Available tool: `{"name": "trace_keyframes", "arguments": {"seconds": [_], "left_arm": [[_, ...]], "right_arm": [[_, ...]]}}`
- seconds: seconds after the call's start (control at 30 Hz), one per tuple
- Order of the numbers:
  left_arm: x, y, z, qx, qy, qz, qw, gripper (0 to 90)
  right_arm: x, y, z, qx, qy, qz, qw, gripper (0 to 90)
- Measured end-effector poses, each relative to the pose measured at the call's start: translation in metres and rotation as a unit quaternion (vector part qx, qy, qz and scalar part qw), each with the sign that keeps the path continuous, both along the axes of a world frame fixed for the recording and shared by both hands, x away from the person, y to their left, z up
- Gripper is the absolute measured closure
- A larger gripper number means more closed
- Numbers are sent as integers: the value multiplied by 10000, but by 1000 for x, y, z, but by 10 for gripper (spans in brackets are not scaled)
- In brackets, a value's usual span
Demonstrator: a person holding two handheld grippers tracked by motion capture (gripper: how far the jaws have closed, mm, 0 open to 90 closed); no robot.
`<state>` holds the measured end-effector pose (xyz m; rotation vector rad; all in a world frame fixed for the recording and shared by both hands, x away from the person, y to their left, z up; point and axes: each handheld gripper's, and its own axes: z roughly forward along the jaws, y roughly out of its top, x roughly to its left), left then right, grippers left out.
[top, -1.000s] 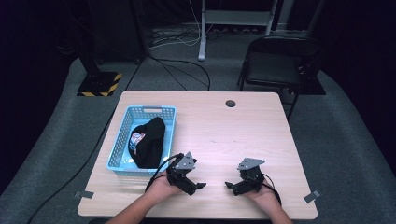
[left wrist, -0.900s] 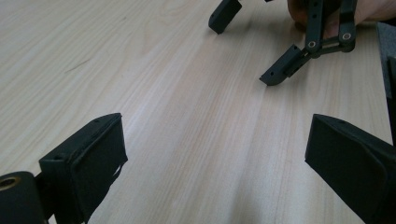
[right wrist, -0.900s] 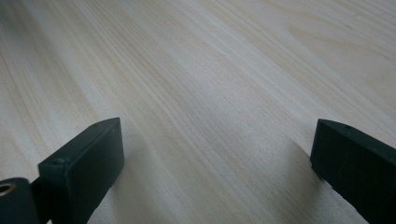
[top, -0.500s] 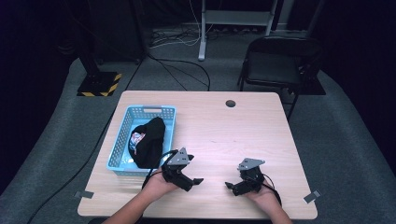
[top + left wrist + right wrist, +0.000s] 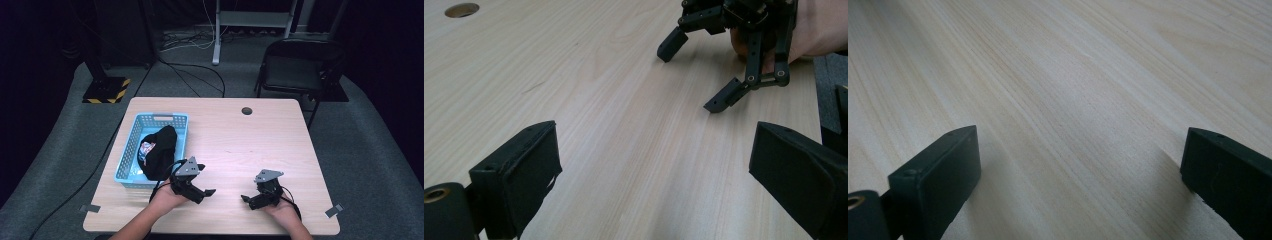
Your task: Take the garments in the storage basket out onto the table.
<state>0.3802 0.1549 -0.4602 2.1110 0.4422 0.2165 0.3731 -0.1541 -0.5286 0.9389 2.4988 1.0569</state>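
My left gripper (image 5: pixel 206 192) rests low over the wooden table (image 5: pixel 240 145) near its front edge, just right of the blue basket (image 5: pixel 161 118). Its jaws stand wide open over bare wood (image 5: pixel 654 185). My right gripper (image 5: pixel 247 199) lies a little farther right, also open, and it points toward the left gripper. In the left gripper view the right gripper (image 5: pixel 696 72) shows ahead with its fingers spread and nothing between them. In the right gripper view the right gripper (image 5: pixel 1080 175) has bare wood between its jaws. A black garment (image 5: pixel 161 150) with a bit of coloured print fills the basket.
A round cable hole (image 5: pixel 246 110) sits near the table's far edge. A black folding chair (image 5: pixel 300 65) stands behind the table at the right. Tape strips (image 5: pixel 333 210) mark the front corners. Cables run over the floor at the back.
My left gripper has shifted slightly to the left, closer to the basket. The right gripper has stayed put.
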Motion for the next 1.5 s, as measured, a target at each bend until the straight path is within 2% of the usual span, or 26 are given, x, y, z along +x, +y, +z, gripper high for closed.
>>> {"name": "trace_keyframes", "arguments": {"seconds": [0.6,0.83,0.9,1.27,1.5], "left_arm": [[7,16,12,-149,-108,238,9995,63],[10,21,14,-165,-89,328,9993,64],[11,23,14,-203,-12,346,9992,63],[12,26,17,-138,-41,424,9990,46],[13,29,19,-148,-128,519,9985,29]], "right_arm": [[-1,0,0,1,4,-36,10000,20],[-2,0,0,2,8,-42,10000,20],[-2,0,0,2,9,-40,10000,20],[-2,-1,0,0,3,-27,10000,20],[-2,-1,0,-1,3,-26,10000,20]]}}
